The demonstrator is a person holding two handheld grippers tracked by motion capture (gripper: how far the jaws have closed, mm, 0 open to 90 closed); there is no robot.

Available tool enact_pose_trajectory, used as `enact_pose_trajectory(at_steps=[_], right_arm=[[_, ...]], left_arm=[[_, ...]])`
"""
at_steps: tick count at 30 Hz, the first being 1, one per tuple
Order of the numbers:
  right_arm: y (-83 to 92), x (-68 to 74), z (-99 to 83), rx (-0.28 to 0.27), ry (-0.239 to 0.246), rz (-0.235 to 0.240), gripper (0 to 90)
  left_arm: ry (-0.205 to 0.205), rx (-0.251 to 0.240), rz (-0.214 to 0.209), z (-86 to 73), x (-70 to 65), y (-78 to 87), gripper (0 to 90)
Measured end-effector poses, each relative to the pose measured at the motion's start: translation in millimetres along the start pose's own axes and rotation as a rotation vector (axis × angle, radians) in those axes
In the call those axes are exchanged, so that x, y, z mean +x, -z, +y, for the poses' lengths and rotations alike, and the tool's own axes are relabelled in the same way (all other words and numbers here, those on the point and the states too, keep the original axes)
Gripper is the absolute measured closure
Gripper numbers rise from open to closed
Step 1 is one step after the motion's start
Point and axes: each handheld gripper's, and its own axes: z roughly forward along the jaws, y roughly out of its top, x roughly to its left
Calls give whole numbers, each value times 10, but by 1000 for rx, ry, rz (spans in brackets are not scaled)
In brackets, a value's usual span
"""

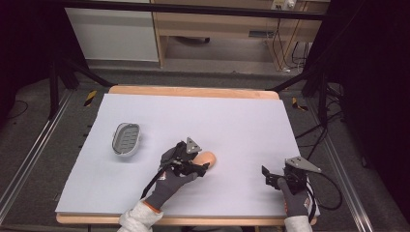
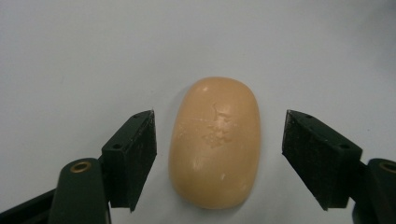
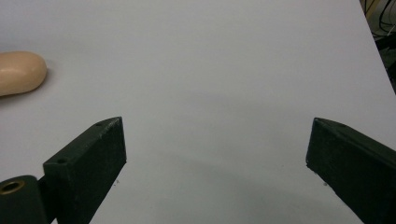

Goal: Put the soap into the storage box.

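A peach-coloured oval bar of soap lies flat on the white table sheet, near the middle front in the high view. My left gripper is open and straddles the bar, one jaw on each side with a gap to the soap on both. My right gripper rests open near the front right of the table with nothing between its jaws. In the right gripper view the soap lies far off at the left edge. A grey soap dish sits at the left of the sheet.
The wooden table edge frames the sheet. Dark stand legs and cables lie on the floor around the table. A wooden cabinet stands behind.
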Motion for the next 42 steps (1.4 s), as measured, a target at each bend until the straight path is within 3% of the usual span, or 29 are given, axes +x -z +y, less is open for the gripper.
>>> enact_pose_trajectory(at_steps=[14,28,42], right_arm=[[-8,-4,-4,3,1,3,51],[-10,3,-4,11,-12,10,51],[-16,-1,-4,13,-7,6,51]], left_arm=[[-21,76,22,-21,5,-208,249],[-33,114,17,-26,-25,-359,274],[-19,137,3,-5,-14,-379,306]])
